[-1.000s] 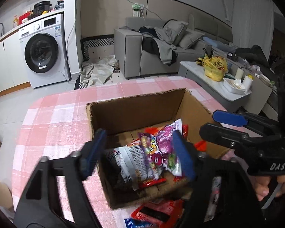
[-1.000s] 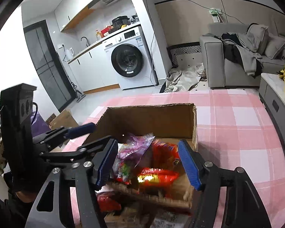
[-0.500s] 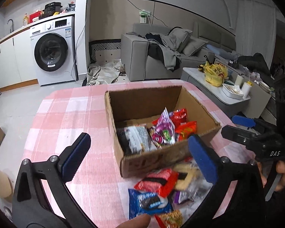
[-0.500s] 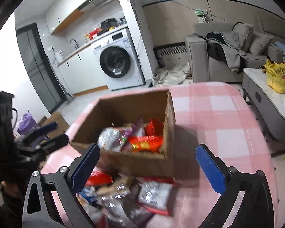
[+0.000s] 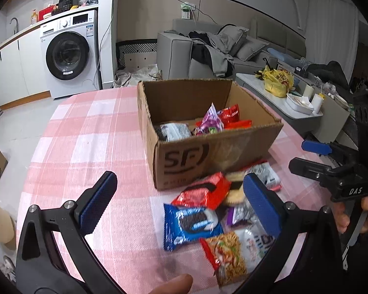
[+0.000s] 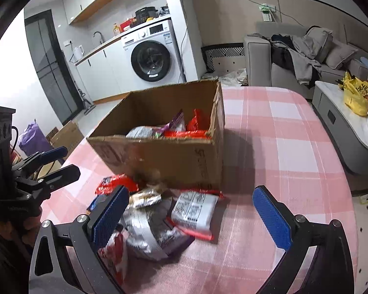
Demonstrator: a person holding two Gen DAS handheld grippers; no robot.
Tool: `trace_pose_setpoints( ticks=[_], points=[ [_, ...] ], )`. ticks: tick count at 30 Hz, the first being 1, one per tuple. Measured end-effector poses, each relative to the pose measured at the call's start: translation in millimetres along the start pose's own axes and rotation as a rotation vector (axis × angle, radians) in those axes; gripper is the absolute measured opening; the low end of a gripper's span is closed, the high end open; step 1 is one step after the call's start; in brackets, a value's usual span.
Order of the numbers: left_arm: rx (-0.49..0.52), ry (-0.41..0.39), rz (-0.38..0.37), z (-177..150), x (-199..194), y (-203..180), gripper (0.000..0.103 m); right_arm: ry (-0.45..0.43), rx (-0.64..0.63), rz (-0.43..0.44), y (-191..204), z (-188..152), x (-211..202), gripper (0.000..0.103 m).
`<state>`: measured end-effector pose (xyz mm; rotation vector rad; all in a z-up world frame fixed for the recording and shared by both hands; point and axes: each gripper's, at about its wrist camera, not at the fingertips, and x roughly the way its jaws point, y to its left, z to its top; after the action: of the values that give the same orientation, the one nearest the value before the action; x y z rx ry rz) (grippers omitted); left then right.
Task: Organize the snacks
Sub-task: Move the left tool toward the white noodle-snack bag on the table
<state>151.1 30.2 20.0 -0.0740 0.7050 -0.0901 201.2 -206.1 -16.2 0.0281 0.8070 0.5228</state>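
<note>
Left gripper [image 5: 179,207]: my blue pads are spread wide, nothing between them; I hold it above the pink checked tablecloth [image 5: 90,142], just short of the loose packets.
Right gripper [image 6: 191,216]: likewise spread wide and holding nothing, poised over the same heap from the other side.
Cardboard box [image 5: 184,156]: open-topped, printed "SF" on the wall facing my left gripper, standing toward the far edge of the tabletop.
In the box: a black-and-white packet [image 5: 173,131] against the near wall, a purple packet [image 5: 211,120] tilted up beside it, red packets [image 5: 233,116] behind that.
Loose heap: on the tablecloth right against the box's near wall, toward the near edge of the tabletop.
Blue cookie packet [image 5: 191,223]: flat, nearest my left gripper's gap.
Red cookie packet [image 5: 203,192]: overlapping the blue one's far end, touching the box.
Noodle snack packet [image 5: 227,254]: closest to the near edge.
White packet with red trim [image 6: 195,210]: lying flat between my right gripper's pads in that view, just off the box.
Silver-and-purple packet [image 6: 152,232]: crumpled, beside the white one.
Beyond the table: washing machine [image 5: 70,54], grey sofa [image 5: 208,51].
</note>
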Motion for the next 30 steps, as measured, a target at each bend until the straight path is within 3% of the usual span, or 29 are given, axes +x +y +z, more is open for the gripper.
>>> trace_pose_setpoints(
  ticks=[7, 30],
  points=[
    [-0.008, 0.011, 0.005, -21.3, -10.4, 2.1, 0.102, -0.007, 0.005, -0.022, -3.7, -9.8, -3.4, 0.103],
    [-0.023, 0.088, -0.110, -74.1, -11.0, -24.7, 0.102, 0.078, -0.051, -0.028, 8.5, -50.6, 5.8, 0.103]
  ],
)
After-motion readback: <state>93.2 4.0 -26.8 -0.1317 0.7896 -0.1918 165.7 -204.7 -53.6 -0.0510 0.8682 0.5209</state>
